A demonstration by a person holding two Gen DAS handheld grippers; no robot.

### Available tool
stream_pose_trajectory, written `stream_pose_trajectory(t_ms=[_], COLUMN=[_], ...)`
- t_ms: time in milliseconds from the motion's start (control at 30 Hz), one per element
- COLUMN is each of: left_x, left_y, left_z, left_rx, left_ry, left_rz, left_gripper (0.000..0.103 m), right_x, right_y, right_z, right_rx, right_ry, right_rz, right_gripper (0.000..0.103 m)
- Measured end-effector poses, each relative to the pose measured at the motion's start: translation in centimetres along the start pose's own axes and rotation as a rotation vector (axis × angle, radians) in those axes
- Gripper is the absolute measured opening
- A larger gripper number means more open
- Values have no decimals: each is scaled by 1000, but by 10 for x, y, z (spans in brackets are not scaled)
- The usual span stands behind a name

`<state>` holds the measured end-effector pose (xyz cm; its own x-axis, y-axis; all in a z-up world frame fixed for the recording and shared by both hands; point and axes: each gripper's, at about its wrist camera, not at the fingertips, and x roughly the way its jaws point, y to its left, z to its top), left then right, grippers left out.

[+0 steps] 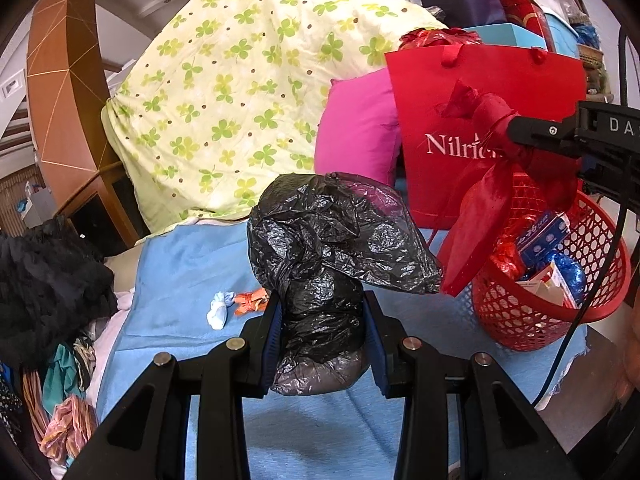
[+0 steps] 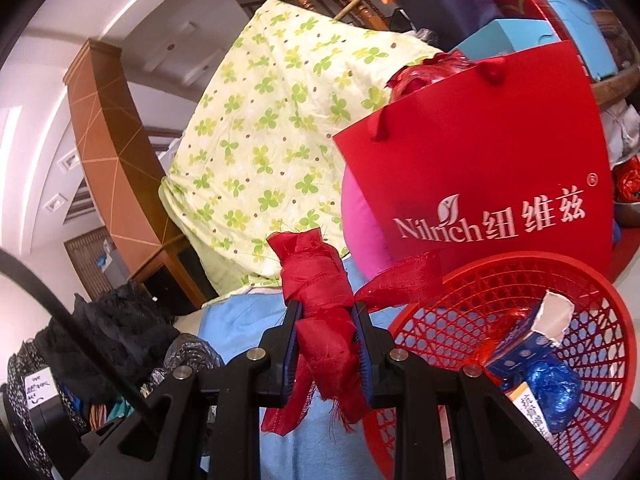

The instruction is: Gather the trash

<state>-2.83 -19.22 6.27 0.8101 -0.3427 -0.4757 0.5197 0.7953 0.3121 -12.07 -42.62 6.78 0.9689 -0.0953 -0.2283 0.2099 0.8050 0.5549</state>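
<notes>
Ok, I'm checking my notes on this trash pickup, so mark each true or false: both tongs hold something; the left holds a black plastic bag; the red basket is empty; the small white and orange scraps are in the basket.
1. Both tongs hold something: true.
2. The left tongs hold a black plastic bag: true.
3. The red basket is empty: false. It holds a blue wrapper and a torn carton.
4. The white scrap and orange scrap are in the basket: false. They lie on the blue cloth.
</notes>
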Motion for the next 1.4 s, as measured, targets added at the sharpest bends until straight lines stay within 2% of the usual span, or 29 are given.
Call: stream_pose_trajectory(t_ms=[500, 1400], left_x=[-13, -25], left_y=[-29, -78], left_z=[13, 32], left_rx=[30, 135], left_ry=[-26, -60], left_rz=[-64, -114], left_gripper=[40, 41], right_x=[-24, -49], right_y=[-33, -66], right_z=[14, 21], right_rx=[47, 82], right_ry=[-71, -106], right_rz=[-58, -112], right_gripper=[27, 27])
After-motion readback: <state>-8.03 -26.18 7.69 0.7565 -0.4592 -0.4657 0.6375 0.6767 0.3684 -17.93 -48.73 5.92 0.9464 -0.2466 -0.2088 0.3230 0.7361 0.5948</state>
